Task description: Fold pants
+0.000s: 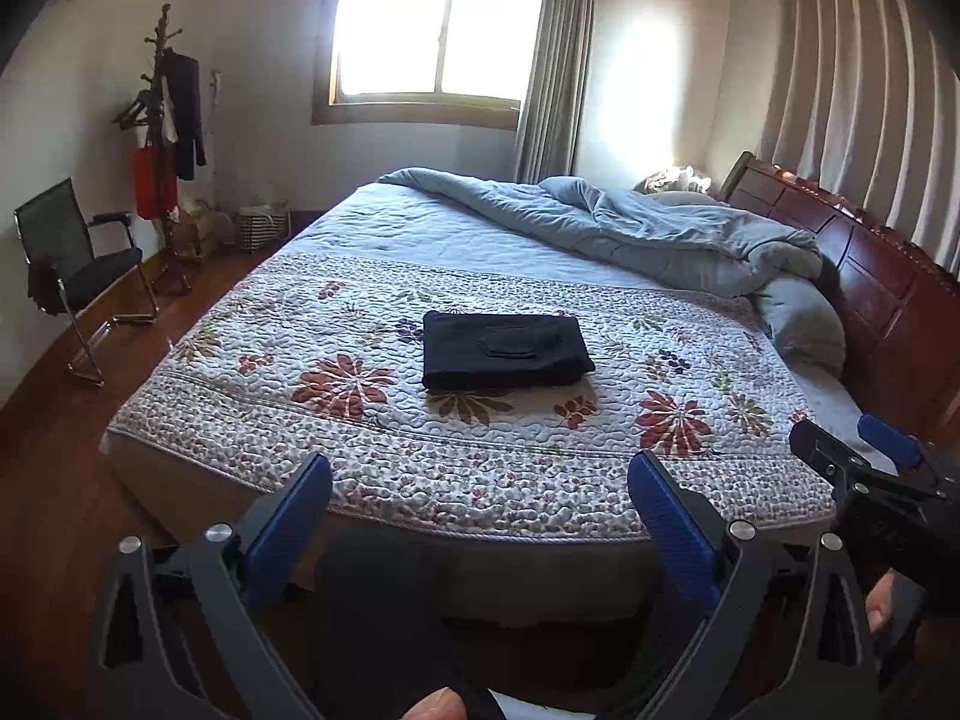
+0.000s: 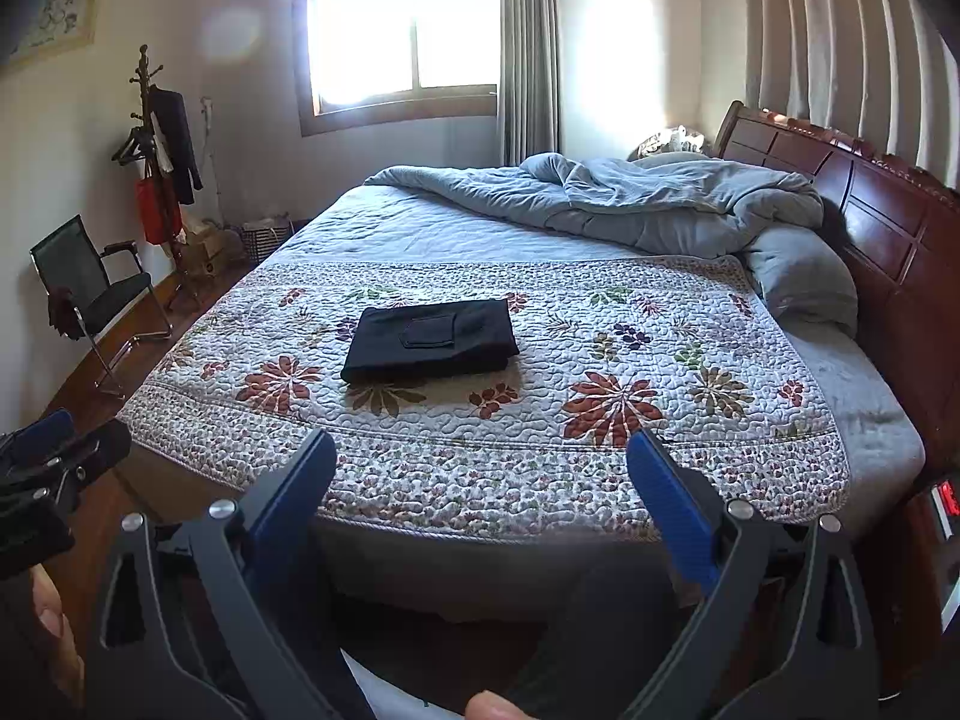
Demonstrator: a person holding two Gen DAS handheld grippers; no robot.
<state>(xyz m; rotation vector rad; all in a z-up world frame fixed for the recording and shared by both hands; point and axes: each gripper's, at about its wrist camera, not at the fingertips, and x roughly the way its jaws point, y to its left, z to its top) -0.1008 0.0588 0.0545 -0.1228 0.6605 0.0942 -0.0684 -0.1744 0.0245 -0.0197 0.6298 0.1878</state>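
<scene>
Holding both tools back off the bed [image 1: 480,576] at its near edge, nothing between either pair of fingers. I read my left gripper [image 1: 480,480] as spread wide, blue pads well apart, hanging above the near mattress edge; same for my right gripper [image 2: 483,462], jaws parted, empty. In the left wrist view the right tool shows at the right edge, beside the bed's near right corner; the right wrist view catches the left tool at the left edge, off the bed's near left corner. Neither touches the fabric. Past the fingers, on the bed: floral quilt [image 1: 672,420] covering the near half. Black pants [image 1: 504,351] lie on that quilt roughly mid-bed, folded into a compact flat rectangle, a pocket patch facing up, well apart from both grippers. Farther along the bed: grey-blue duvet [image 2: 630,204] bunched toward the wooden headboard [image 2: 870,222] on the right side. Left of the bed: black chair [image 2: 90,282] on wood floor, then coat rack [image 2: 153,138] with dark clothes and a red bag. Beyond the bed's far side: bright window [image 1: 438,30], curtain [image 1: 552,60] drawn to its right.
</scene>
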